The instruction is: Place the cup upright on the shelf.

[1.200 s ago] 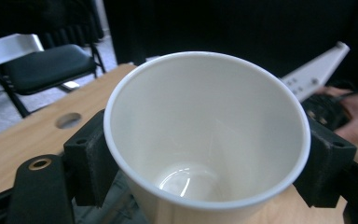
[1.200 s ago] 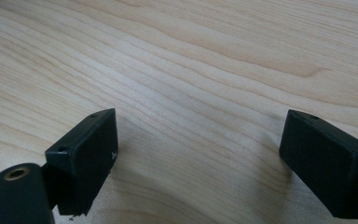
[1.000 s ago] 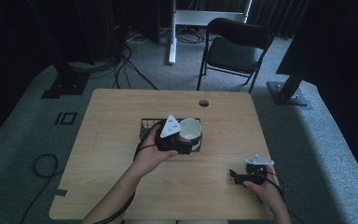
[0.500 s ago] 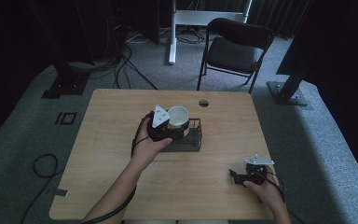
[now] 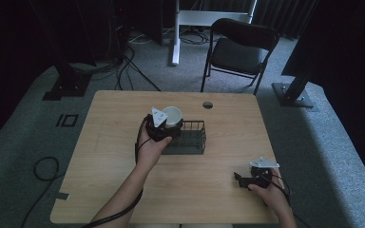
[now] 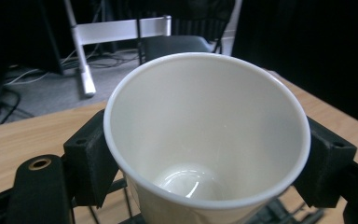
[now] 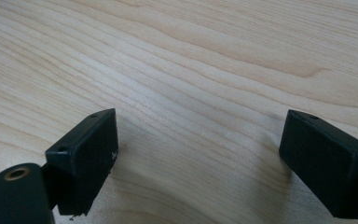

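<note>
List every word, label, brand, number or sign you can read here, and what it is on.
None readable: the white paper cup in the left hand-held gripper, the wire basket, the table and the right hand-held gripper carry no visible text.

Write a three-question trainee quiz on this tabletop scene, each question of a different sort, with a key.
1. True or false: the right gripper is shut on a spoon.
2. Multiple choice: what does the left gripper hold? A) a white paper cup B) a glass bottle C) a folded cloth
3. Fill in: the black wire basket stands on the wooden ______.

Key
1. False. In the right gripper view its jaws stand wide apart over bare wood, with nothing between them.
2. A. In the left gripper view the jaws press the cup's sides; the cup is upright and looks empty.
3. table
</note>
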`<move>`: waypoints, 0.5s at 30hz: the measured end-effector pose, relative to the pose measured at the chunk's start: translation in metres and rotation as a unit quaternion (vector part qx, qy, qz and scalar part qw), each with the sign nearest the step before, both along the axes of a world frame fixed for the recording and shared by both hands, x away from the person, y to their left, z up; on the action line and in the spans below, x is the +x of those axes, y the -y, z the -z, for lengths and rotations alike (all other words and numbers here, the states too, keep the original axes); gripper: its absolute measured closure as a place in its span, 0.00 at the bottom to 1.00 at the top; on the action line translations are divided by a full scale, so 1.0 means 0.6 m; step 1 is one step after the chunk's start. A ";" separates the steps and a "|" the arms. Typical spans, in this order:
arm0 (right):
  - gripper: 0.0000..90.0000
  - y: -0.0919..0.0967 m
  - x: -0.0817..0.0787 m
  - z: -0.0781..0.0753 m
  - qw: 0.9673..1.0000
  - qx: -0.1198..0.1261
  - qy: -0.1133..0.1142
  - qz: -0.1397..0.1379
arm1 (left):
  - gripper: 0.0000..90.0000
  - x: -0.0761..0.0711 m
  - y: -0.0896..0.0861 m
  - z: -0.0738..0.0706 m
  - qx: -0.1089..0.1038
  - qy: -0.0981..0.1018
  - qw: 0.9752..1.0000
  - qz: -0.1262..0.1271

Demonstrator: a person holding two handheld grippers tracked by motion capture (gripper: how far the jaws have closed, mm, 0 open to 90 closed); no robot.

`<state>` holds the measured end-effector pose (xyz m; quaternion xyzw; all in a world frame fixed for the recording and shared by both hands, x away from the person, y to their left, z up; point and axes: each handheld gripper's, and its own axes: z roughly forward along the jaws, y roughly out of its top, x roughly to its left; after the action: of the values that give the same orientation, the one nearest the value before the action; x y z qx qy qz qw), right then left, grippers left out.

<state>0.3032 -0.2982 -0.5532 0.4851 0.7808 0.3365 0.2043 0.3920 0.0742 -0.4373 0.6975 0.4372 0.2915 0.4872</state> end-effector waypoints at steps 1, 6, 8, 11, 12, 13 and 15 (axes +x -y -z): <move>0.12 0.000 0.000 0.000 1.000 0.000 0.000 0.000 | 0.23 0.004 0.003 0.010 -0.007 -0.014 1.000 -0.003; 0.12 0.000 0.000 0.000 1.000 0.000 0.000 0.000 | 0.23 0.007 0.010 0.025 -0.008 -0.029 1.000 -0.006; 0.12 0.000 0.000 0.000 1.000 0.000 0.000 0.000 | 0.23 0.008 0.011 0.030 -0.008 -0.034 0.999 -0.012; 0.12 0.000 0.000 0.000 1.000 0.000 0.000 0.000 | 0.23 0.008 0.012 0.034 -0.008 -0.036 0.999 -0.015; 0.12 0.000 0.000 0.000 1.000 -0.001 0.000 0.000 | 0.23 0.009 0.013 0.037 -0.006 -0.039 0.999 -0.015; 0.12 0.000 0.000 0.000 1.000 -0.001 0.000 0.000 | 0.23 0.010 0.013 0.038 -0.007 -0.041 0.999 -0.015; 0.12 0.000 0.000 0.000 1.000 0.000 0.000 0.000 | 0.23 0.010 0.015 0.042 0.001 -0.042 0.999 -0.015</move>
<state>0.3032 -0.2983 -0.5532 0.4848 0.7810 0.3363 0.2046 0.3983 0.0651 -0.4625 0.7029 0.4673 0.2693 0.4636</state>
